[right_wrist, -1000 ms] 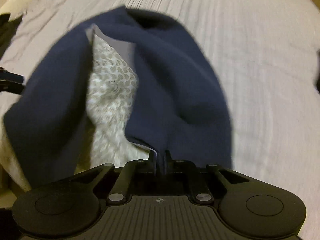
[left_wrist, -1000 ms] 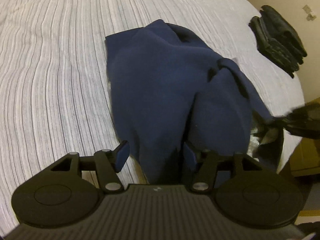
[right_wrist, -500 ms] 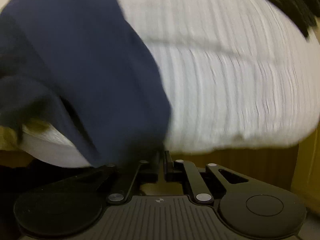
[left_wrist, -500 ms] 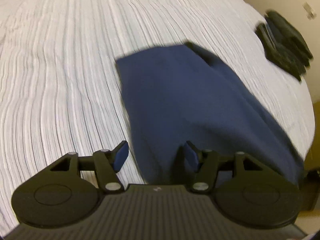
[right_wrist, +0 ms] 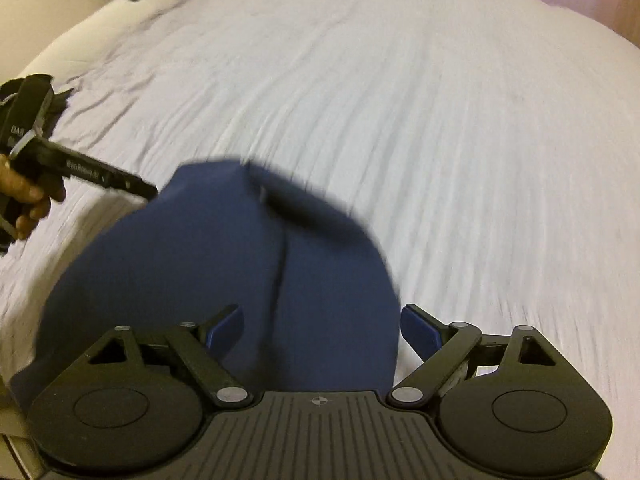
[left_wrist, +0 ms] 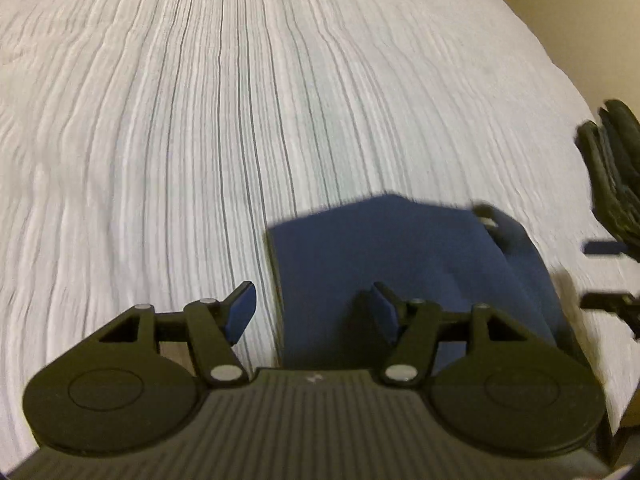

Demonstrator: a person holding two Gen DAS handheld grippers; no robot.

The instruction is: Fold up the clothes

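My left tool [left_wrist: 312,312] stood with its fingers spread wide and held nothing; the near edge of the navy garment [left_wrist: 404,264] ran between them, touching neither pad as far as I could tell. My right tool [right_wrist: 322,330] was likewise wide open and empty, the cloth lying in the gap between its fingers. The garment lay on the bed [left_wrist: 200,120], near its front edge, as one compact dark-blue bundle. From the right wrist view I could see a seam or fold line running down its middle and a darker lump, perhaps a collar or cuff, at the far side; motion blur kept me from telling which.

I judged this piece roughly folded but not tidy: the outline bulged, and the far lump stood out. What seemed left was squaring it up, or one more fold, then moving it aside. A dark pile [left_wrist: 616,168] sat at the bed's right edge, possibly clothes already done, though I could not be sure.
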